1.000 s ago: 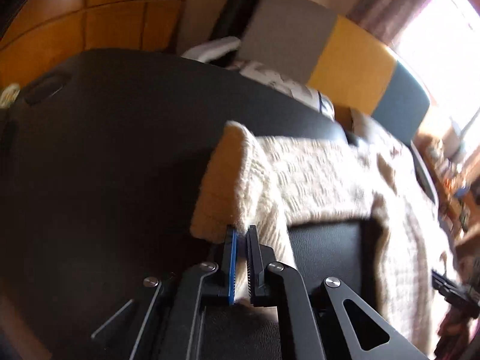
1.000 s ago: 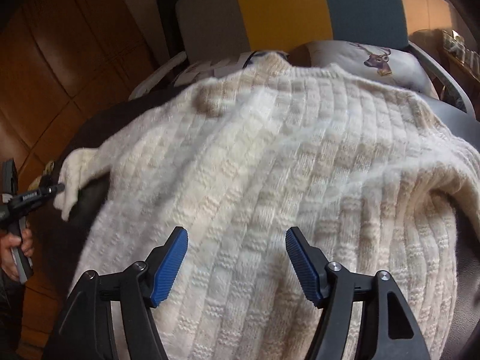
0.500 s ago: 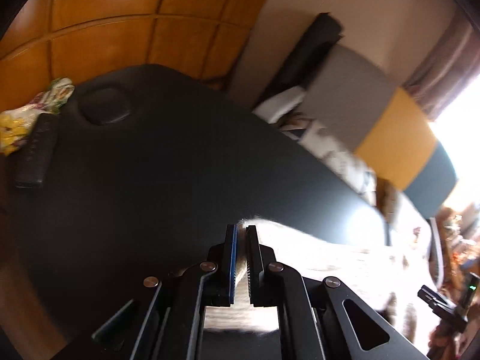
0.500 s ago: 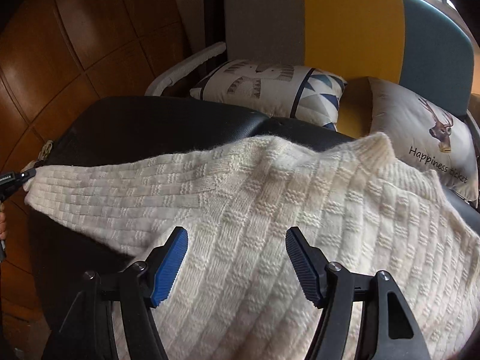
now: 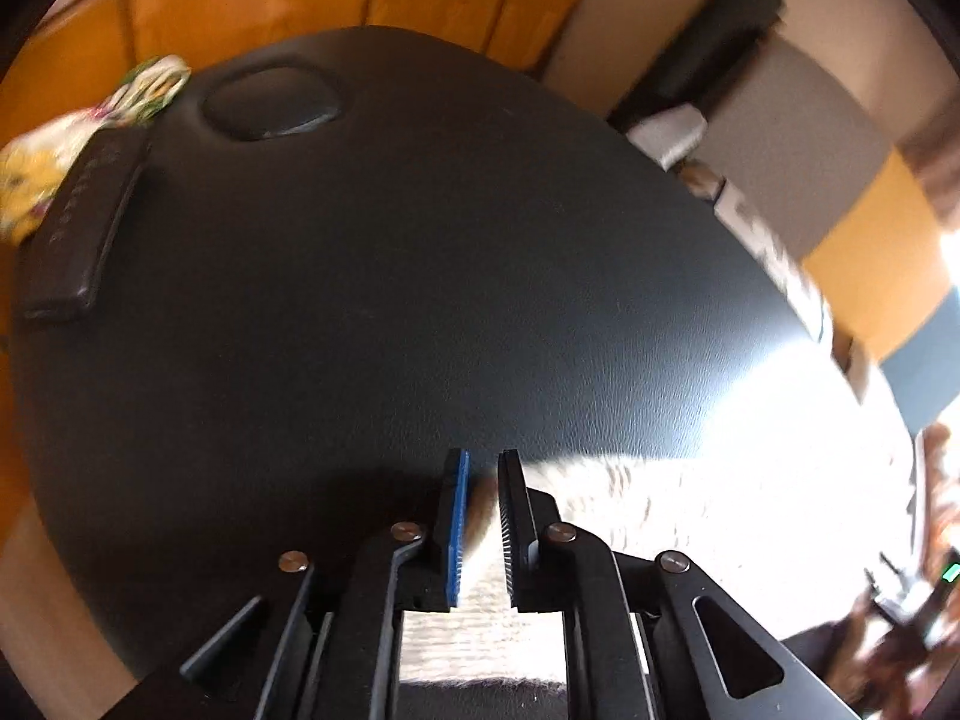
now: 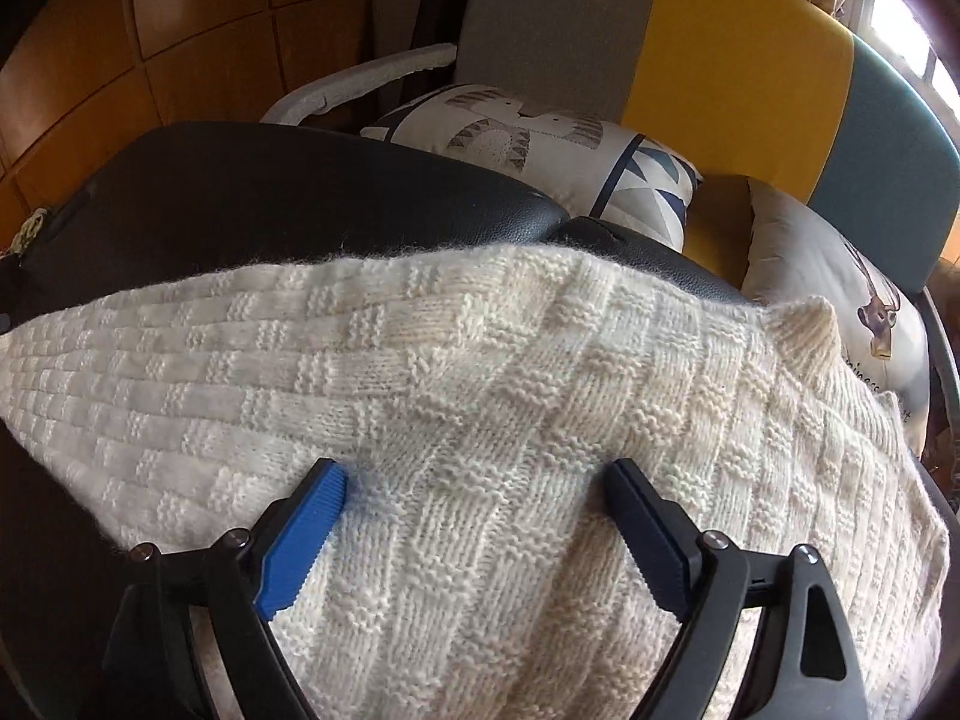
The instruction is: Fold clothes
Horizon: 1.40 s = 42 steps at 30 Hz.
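left gripper pinches the cream sweater over black table.

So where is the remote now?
In the left wrist view, the remote lies at the far left edge of the black table, beside a floral cloth.

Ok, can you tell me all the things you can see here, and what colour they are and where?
Sweater: one, cream knit, spread on the black table.
Table: one, black padded, under the sweater.
Remote control: one, black, far left table edge.
Flowery cloth: one, yellow, white and green, beside the remote control.
Sofa: one, grey, yellow and teal, behind the table.
Patterned cushion: one, white with blue triangles, on the sofa.
Deer cushion: one, grey, on the sofa's right side.
Left gripper: one, black with blue pad, nipping the sweater's edge.
Right gripper: one, black with blue pads, open over the sweater.
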{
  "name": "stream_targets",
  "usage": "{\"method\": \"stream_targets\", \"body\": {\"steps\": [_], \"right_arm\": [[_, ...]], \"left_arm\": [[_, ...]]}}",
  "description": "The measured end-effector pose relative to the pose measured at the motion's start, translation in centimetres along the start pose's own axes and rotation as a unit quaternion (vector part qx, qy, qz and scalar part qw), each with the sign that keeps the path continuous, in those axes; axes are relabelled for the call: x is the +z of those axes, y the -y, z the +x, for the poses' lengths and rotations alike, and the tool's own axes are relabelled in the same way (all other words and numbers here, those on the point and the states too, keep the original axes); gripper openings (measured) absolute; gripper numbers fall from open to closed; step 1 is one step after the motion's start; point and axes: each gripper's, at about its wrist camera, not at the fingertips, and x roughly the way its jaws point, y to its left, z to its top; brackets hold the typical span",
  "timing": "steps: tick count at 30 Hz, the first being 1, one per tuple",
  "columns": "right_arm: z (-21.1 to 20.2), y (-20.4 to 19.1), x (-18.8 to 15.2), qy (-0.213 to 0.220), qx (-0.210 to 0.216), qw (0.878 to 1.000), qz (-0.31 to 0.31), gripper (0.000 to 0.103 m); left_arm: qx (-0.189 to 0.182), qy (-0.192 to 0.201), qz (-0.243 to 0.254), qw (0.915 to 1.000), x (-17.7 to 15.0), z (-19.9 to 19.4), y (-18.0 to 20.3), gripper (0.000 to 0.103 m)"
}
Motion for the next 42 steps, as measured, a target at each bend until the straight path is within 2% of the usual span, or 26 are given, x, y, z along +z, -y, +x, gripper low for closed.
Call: {"method": "stream_targets", "body": {"steps": [4, 6, 9, 11, 12, 13, 15, 16, 17, 19, 23, 27, 30, 32, 34, 35, 37, 40, 42], "right_arm": [[-0.2, 0.0, 0.2, -0.003, 0.001, 1.000, 0.004, 0.092], [-0.4, 0.0, 0.4, -0.008, 0.003, 1.000, 0.008, 0.092], [-1.8, 0.0, 0.6, 0.002, 0.033, 0.999, 0.029, 0.090], [-2.6, -0.4, 0.5, 0.006, 0.057, 0.998, 0.034, 0.090], [-2.9, -0.6, 0.5, 0.007, 0.069, 0.997, 0.036, 0.090], [-3.0, -1.0, 0.3, 0.002, 0.068, 0.997, 0.026, 0.090], [-2.3, -1.8, -0.2, -0.016, 0.055, 0.998, 0.004, 0.090], [-1.8, -2.1, -0.5, -0.025, 0.049, 0.999, -0.002, 0.090], [-1.7, -2.6, -0.8, -0.022, 0.037, 0.999, -0.013, 0.091], [-1.5, -2.7, -0.6, -0.028, 0.032, 0.999, -0.003, 0.092], [-1.2, -3.0, -0.2, -0.038, 0.026, 0.999, 0.022, 0.096], [-1.1, -3.7, -0.3, -0.028, 0.026, 0.998, 0.041, 0.103], [-1.0, -3.9, -0.3, -0.017, 0.022, 0.999, 0.047, 0.103], [-1.3, -3.7, -0.1, -0.020, 0.037, 0.998, 0.045, 0.103], [-2.9, -2.6, -0.1, -0.010, 0.080, 0.995, 0.057, 0.093], [-4.2, -1.7, -0.5, 0.004, 0.101, 0.992, 0.070, 0.085], [-7.6, 0.7, -2.2, 0.044, 0.125, 0.986, 0.105, 0.085], [-12.4, 5.2, -6.2, 0.089, 0.136, 0.975, 0.150, 0.085], [-14.9, 8.0, -9.5, 0.091, 0.117, 0.974, 0.173, 0.085]], "left_arm": [[0.002, 0.007, -0.013, 0.9999, -0.7, -2.6, -1.7, 0.036], [0.000, -0.012, -0.012, 0.9998, -1.8, -2.2, -2.3, 0.038], [-0.016, -0.045, -0.019, 0.9987, -3.7, -1.4, -3.2, 0.039], [-0.029, -0.055, -0.020, 0.9979, -4.8, -0.9, -3.0, 0.045], [-0.023, -0.046, -0.009, 0.9986, -5.1, -1.1, -2.5, 0.056], [-0.017, -0.038, 0.003, 0.9992, -5.4, -1.2, -2.0, 0.060], [0.021, -0.018, 0.032, 0.9991, -6.1, -1.1, -0.5, 0.057], [0.049, -0.009, 0.061, 0.9969, -6.5, -0.9, 0.5, 0.034], [0.070, 0.000, 0.094, 0.9931, -6.7, -0.9, 1.5, 0.026], [0.097, 0.011, 0.112, 0.9889, -6.8, -0.9, 2.5, 0.014], [0.136, 0.032, 0.097, 0.9854, -5.8, -0.8, 2.2, 0.013], [0.157, 0.036, 0.092, 0.9826, -5.0, -0.4, 1.8, 0.013], [0.172, 0.036, 0.094, 0.9800, -4.6, -0.1, 1.8, 0.015], [0.143, 0.022, 0.055, 0.9880, -2.2, 1.0, 2.4, 0.018], [0.104, 0.012, 0.005, 0.9945, 0.0, 1.3, 2.5, 0.020], [0.094, 0.024, -0.010, 0.9952, -0.1, 0.1, 2.2, 0.020], [0.086, 0.058, -0.028, 0.9942, -0.5, -2.5, 2.0, 0.021], [-0.005, 0.059, -0.007, 0.9982, -3.1, -5.5, 4.3, 0.025], [-0.071, 0.028, 0.042, 0.9962, -6.1, -6.9, 8.2, 0.025]]}}
